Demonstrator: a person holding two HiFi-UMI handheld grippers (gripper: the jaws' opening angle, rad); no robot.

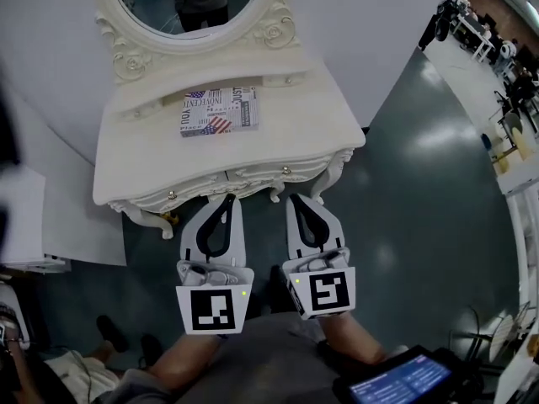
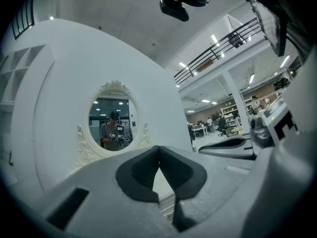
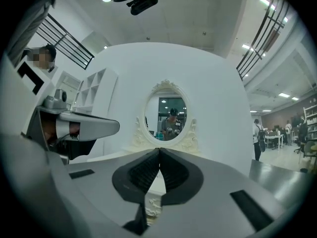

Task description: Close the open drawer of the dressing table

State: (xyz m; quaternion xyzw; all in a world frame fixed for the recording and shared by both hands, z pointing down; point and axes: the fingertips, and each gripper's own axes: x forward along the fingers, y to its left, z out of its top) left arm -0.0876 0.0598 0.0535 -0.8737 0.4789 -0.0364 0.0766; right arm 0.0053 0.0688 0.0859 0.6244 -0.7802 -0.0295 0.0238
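Note:
The cream dressing table (image 1: 152, 154) stands against a white wall, with an oval mirror (image 1: 189, 7) above it. Its drawer fronts (image 1: 253, 175), with small gold knobs, look flush with the carved front edge; no drawer stands out. Both grippers hover side by side just in front of the table, pointing at it. The jaws of the left gripper (image 1: 227, 197) meet at the tips with nothing between them, and so do those of the right gripper (image 1: 296, 199). In the left gripper view the left gripper (image 2: 159, 148) faces the mirror (image 2: 113, 120). In the right gripper view the right gripper (image 3: 159, 149) does the same.
A book with a flag-print cover (image 1: 219, 112) lies on the tabletop. A white box (image 1: 21, 217) stands on the floor at the left. A white bench with tools (image 1: 497, 82) runs along the right. A lit tablet (image 1: 404, 381) shows at the bottom right.

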